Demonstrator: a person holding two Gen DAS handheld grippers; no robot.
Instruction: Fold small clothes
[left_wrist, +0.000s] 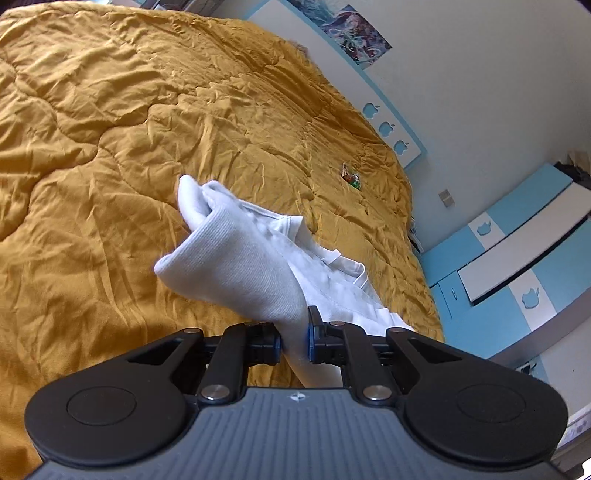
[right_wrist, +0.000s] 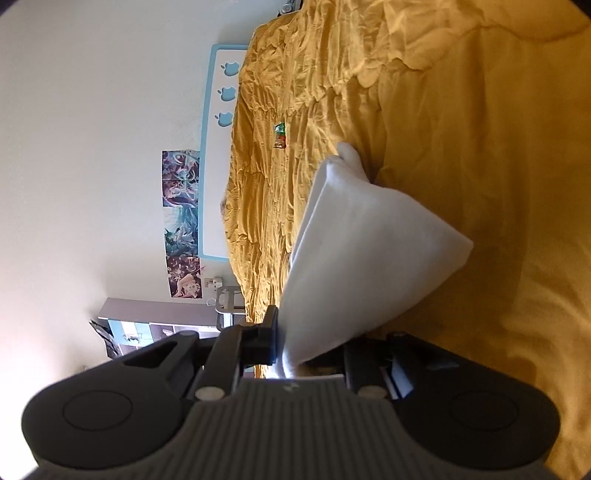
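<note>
Two grippers hold one white garment (left_wrist: 236, 258) above a mustard-yellow quilt (left_wrist: 110, 147) that covers the bed. No writing or brand can be read anywhere; the only marks are pale blue apple shapes (left_wrist: 386, 128) cut into the white headboard panel beyond the quilt, and a strip of posters (right_wrist: 181, 221) on the wall past the quilt's edge, whose pictures are too small to make out.

On the left gripper (left_wrist: 294, 341) the jaws are nearly closed, pinching a ribbed fold of the cloth between the blue-edged pads. From there the garment rises away from the quilt, bunched and rolled at its far end, with a thin hem and a small loop hanging on the side toward the headboard.

On the right gripper (right_wrist: 291, 354) one finger (right_wrist: 267, 336) presses against the cloth; the other is hidden behind the fabric, so the grip looks closed on it but the far side cannot be checked. In that view the white garment (right_wrist: 362, 258) is stretched into a smooth, blurred triangle.

A small bright wrapper (left_wrist: 351, 178) lies on the quilt beyond the garment, nearer the headboard; its print is unreadable.
</note>
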